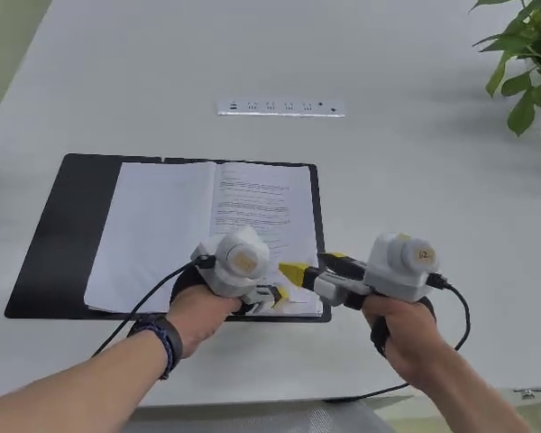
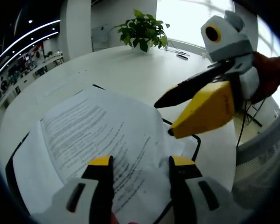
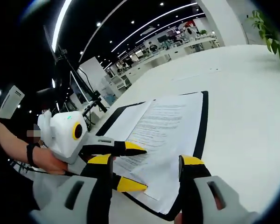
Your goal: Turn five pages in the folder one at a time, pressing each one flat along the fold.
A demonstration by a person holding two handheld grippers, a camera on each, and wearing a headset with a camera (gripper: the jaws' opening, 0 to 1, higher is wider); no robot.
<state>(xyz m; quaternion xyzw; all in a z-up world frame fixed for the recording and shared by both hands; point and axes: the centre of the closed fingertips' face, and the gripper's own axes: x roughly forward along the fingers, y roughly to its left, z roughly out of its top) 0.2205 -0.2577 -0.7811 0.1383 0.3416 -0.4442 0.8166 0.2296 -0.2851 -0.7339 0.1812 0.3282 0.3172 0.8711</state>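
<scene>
The folder (image 1: 38,262) lies open on the white table (image 1: 388,180), with a printed page (image 1: 263,212) on its right half. The left gripper (image 2: 141,161) is positioned over the lower right corner of that page, its jaws apart and the paper visible between them. The right gripper (image 3: 145,161) sits just beside it, aimed across the same corner, its jaws likewise spread and holding nothing.

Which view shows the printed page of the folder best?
The left gripper view: the printed page lies large and close before the open left gripper, text lines distinct. The head view shows it small, its lower edge hidden. The right gripper view shows it slanted.
</scene>
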